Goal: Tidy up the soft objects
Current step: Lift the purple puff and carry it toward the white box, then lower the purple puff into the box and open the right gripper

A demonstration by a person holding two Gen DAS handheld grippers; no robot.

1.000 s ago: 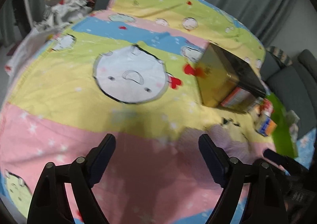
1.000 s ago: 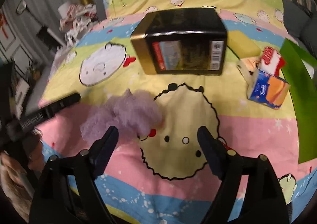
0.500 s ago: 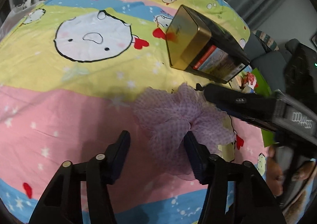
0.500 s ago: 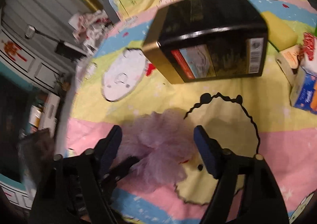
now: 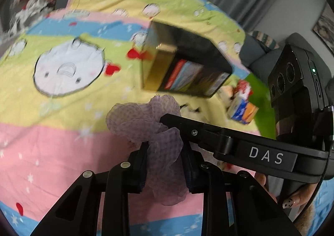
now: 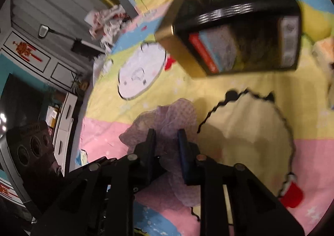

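Observation:
A purple mesh bath pouf (image 5: pixel 135 123) lies on the cartoon-print bedspread (image 5: pixel 52 142), in front of a black and gold tin box (image 5: pixel 187 64). My left gripper (image 5: pixel 165 152) is shut on the near part of the pouf, which bulges out between its pads. My right gripper (image 6: pixel 166 137) comes in from the right. Its jaws are closing, and the pads press on another fold of the pouf (image 6: pixel 177 112). In the left wrist view one right finger (image 5: pixel 187 125) crosses over the pouf. The tin box (image 6: pixel 240 33) lies on its side.
A small blue and orange carton (image 5: pixel 242 110) and a green sheet (image 5: pixel 261 98) lie to the right of the box. A yellow sponge (image 6: pixel 317 24) sits behind them. Crumpled cloth (image 5: pixel 35 4) is heaped at the far left. A hand (image 5: pixel 296 200) holds the right gripper.
Both grippers moved in over the pouf from opposite sides and went from wide open to closed on it. The pouf is bunched up between the pads.

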